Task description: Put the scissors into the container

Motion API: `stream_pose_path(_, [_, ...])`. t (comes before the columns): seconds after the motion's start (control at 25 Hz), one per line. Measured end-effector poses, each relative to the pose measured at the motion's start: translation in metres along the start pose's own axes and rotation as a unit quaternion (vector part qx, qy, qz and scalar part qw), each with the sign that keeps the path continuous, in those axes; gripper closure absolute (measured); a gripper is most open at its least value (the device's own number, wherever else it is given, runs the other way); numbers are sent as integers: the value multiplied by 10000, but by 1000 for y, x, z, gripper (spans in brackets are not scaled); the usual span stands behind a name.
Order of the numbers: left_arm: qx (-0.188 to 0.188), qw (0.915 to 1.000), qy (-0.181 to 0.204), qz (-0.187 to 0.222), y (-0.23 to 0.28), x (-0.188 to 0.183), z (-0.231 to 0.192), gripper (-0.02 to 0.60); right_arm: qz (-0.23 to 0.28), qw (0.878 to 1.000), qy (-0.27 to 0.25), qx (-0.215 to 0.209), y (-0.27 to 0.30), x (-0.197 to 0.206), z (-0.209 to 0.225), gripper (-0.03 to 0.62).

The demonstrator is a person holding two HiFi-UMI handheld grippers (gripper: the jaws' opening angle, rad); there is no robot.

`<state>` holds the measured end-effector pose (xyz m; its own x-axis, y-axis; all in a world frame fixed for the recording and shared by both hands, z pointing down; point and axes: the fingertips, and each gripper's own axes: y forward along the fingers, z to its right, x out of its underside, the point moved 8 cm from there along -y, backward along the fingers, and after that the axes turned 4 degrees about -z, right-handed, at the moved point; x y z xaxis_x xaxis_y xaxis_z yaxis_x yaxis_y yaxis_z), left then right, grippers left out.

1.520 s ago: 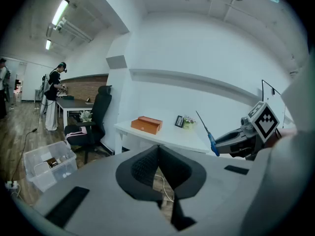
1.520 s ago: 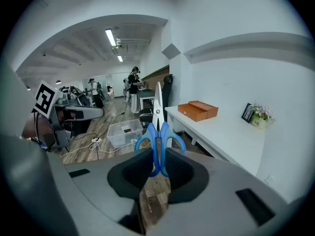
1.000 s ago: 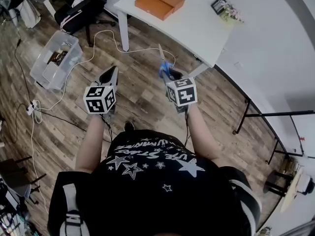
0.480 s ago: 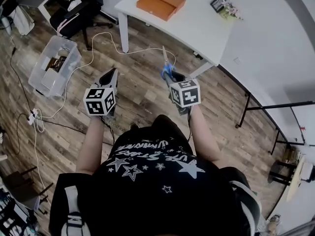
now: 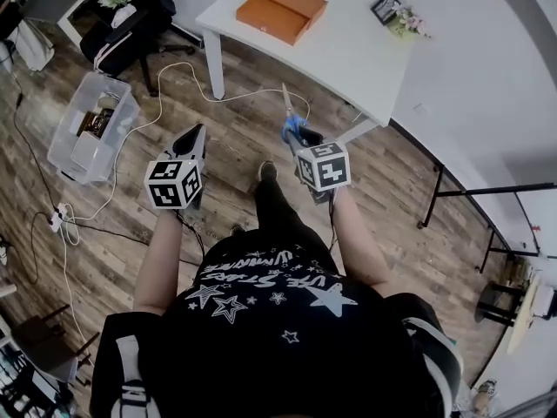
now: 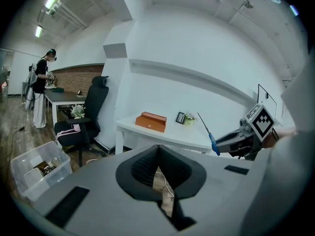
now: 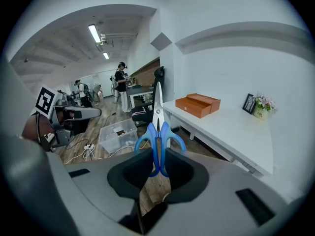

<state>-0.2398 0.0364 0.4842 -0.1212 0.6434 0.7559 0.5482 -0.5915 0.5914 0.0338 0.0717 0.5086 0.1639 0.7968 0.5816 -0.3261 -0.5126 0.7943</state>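
blue scissors (image 7: pixel 158 132) clamped in the right gripper (image 7: pixel 157 156), left gripper (image 6: pixel 158 154) pressed together and empty, clear plastic bin (image 7: pixel 115 143) well beyond the jaws, not yet reached.

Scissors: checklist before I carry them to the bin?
1. Scissors gripped: ok, handles clamped in the right tongs, blades closed.
2. Left tongs free: ok, shut and empty.
3. Container located: ok, on the floor, left of both tongs.
4. Container top open: cannot tell.
5. Walking path: not ok, a white cable runs beside the container.
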Motion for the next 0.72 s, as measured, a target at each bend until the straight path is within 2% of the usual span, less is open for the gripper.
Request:
stream_pose_path(0.24, [-165, 9998, -62, -69, 46, -22, -17, 561, 51, 9998, -46, -164, 43, -36, 36, 510])
stream_pose_path(0.52, [-244, 9997, 36, -87, 110, -55, -26, 561, 114, 9996, -88, -256, 85, -76, 92, 510])
stream_pose_path(0.64, [-261, 9996, 49, -65, 130, -70, -25, 561, 147, 9995, -95, -263, 95, -92, 113, 510])
stream_pose_path(0.72, [-290, 9995, 96, 13, 124, -76, -14, 561, 245, 9992, -148, -274, 83, -97, 117, 508])
